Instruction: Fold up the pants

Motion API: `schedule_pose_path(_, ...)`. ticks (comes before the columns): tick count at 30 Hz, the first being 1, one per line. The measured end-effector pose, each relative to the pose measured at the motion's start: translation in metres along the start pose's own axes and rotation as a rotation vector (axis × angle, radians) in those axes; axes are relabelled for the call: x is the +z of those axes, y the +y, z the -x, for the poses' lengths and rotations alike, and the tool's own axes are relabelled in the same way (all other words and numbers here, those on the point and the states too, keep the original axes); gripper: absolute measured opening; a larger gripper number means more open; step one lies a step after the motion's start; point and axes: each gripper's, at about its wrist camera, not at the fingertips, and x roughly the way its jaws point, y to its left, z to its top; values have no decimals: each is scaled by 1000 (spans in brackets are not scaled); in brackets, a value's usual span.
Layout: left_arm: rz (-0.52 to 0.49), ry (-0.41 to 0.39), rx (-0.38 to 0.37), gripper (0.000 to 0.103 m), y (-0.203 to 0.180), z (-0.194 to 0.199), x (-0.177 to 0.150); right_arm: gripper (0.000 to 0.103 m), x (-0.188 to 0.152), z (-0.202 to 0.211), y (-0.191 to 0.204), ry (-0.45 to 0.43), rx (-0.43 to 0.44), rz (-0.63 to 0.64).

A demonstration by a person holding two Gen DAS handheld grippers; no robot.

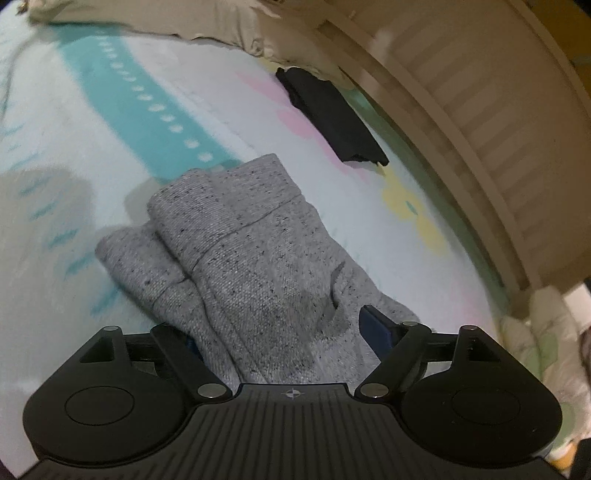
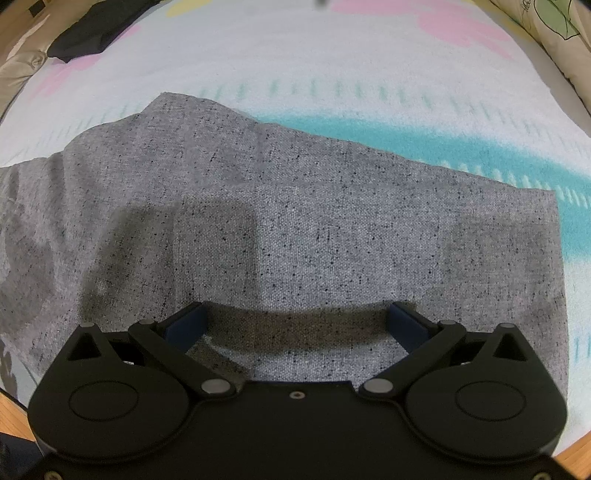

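The grey speckled pants (image 1: pixel 255 254) lie on the patterned bed sheet (image 1: pixel 110 155). In the left wrist view a folded end with the cuffs points away. My left gripper (image 1: pixel 284 328) is open, and the cloth runs up between its spread blue fingers (image 1: pixel 375 326). In the right wrist view the pants (image 2: pixel 295 221) spread flat and wide across the sheet (image 2: pixel 295 55). My right gripper (image 2: pixel 295 321) is open, its blue pads (image 2: pixel 404 321) wide apart just above the cloth near its closest edge.
A folded black garment (image 1: pixel 332 114) lies near the headboard; it also shows in the right wrist view (image 2: pixel 85 35). A beige slatted headboard (image 1: pixel 480 129) runs along the right. Beige pillows (image 1: pixel 184 18) lie at the far end. A wooden floor (image 2: pixel 14 413) shows below the bed edge.
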Motion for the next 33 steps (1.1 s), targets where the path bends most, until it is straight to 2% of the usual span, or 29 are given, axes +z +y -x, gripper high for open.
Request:
schedule_pose_path(2, 9, -10, 8, 77, -1, 1, -1, 103, 0, 0, 0, -1, -1, 6)
schedule_pose_path(4, 24, -18, 43, 64, -2, 3, -2, 103, 0, 0, 2, -1, -3, 10)
schedule_pose_path(5, 23, -18, 57, 62, -2, 4, -2, 103, 1, 0, 2, 0, -3, 11)
schedule_pose_path(6, 14, -18, 62, 56, -3, 4, -2, 103, 1, 0, 2, 1, -2, 13)
schedule_pose_path(7, 0, -21, 61, 36, -4, 6, -2, 103, 2, 1, 3, 2, -3, 16)
schedule_pose_path(8, -14, -30, 64, 28, -5, 8, -2, 103, 3, 1, 3, 3, -2, 20)
schedule_pose_path(10, -35, -61, 58, 23, -9, 16, -2, 102, 5, 3, 5, 2, -2, 28)
schedule_pose_path(15, -139, -129, 62, 21, -22, 37, -7, 102, 9, 25, 14, -94, -48, 36)
schedule_pose_path(18, -76, -98, 74, 21, -10, 37, -9, 102, 14, 35, 32, -133, -31, 92)
schedule_pose_path(22, 46, -51, 72, 22, 14, 27, -9, 102, 10, 25, 67, -93, 11, 198)
schedule_pose_path(25, 73, -44, 61, 25, 20, 24, -10, 103, -3, 11, 97, -52, 14, 292)
schedule_pose_path(27, 91, -39, 55, 26, 22, 22, -9, 103, -15, 10, 115, -65, 1, 378)
schedule_pose_path(29, 110, -36, 48, 27, 24, 21, -7, 102, -23, 16, 128, -73, 56, 446)
schedule_pose_path(31, 129, -34, 39, 29, 25, 19, -4, 102, -25, 25, 133, -83, 105, 464)
schedule_pose_path(33, 148, -34, 30, 29, 27, 18, -4, 102, -22, 37, 132, -123, 103, 457)
